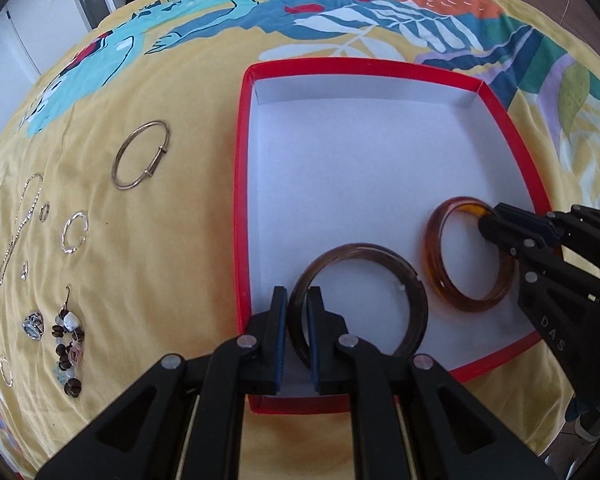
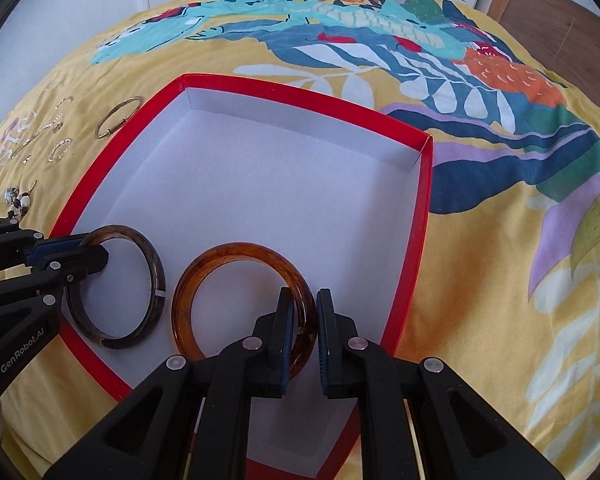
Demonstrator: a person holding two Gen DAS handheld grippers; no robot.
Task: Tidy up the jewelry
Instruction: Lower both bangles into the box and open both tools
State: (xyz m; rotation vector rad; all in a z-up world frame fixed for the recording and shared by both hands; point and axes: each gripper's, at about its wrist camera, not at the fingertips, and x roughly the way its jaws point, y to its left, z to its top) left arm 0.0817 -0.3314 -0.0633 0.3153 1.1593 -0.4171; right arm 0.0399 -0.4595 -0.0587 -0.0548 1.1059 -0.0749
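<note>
A red box lid with a white inside (image 1: 364, 160) (image 2: 260, 184) lies on the patterned yellow cloth. Two bangles lie in it. My left gripper (image 1: 297, 312) (image 2: 96, 250) straddles the rim of the dark brown bangle (image 1: 404, 280) (image 2: 152, 272), its jaws narrowly apart with a gap around the rim. My right gripper (image 2: 303, 312) (image 1: 490, 226) straddles the rim of the amber bangle (image 1: 452, 292) (image 2: 236, 256), its jaws also slightly apart.
Left of the box on the cloth lie a gold bangle (image 1: 140, 156) (image 2: 116, 118), a thin chain (image 1: 20, 224), a silver hoop (image 1: 75, 232), small rings, a beaded earring (image 1: 69, 344) and a silver ring (image 1: 33, 325). White cupboards stand behind.
</note>
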